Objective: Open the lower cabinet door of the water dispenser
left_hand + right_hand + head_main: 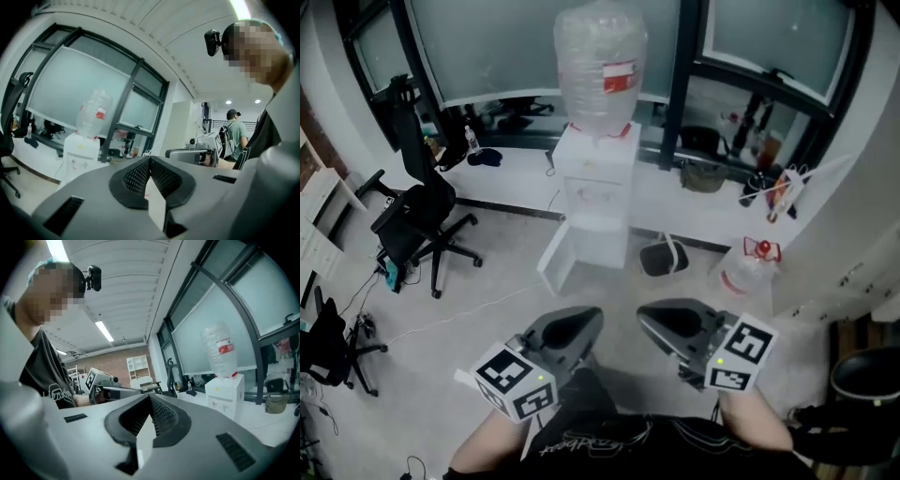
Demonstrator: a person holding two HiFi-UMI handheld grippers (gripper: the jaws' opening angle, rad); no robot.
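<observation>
The white water dispenser (595,178) stands against the window ledge with a clear bottle (600,66) on top. Its lower cabinet door (555,258) is swung out toward the left, and the lower compartment looks open. Both grippers are held close to the person's body, far from the dispenser and apart from each other. The left gripper (592,315) and the right gripper (645,315) point toward the dispenser. The left gripper (150,159) is shut on nothing, its pads meeting at the tip. The right gripper (151,397) is also shut and empty. The dispenser (79,150) (227,394) shows small in both gripper views.
A black office chair (417,211) stands left of the dispenser, and another chair (333,342) is at the far left. A dark basket (664,255) and a spare water jug (750,267) sit on the floor to the right. A person (234,133) stands far behind.
</observation>
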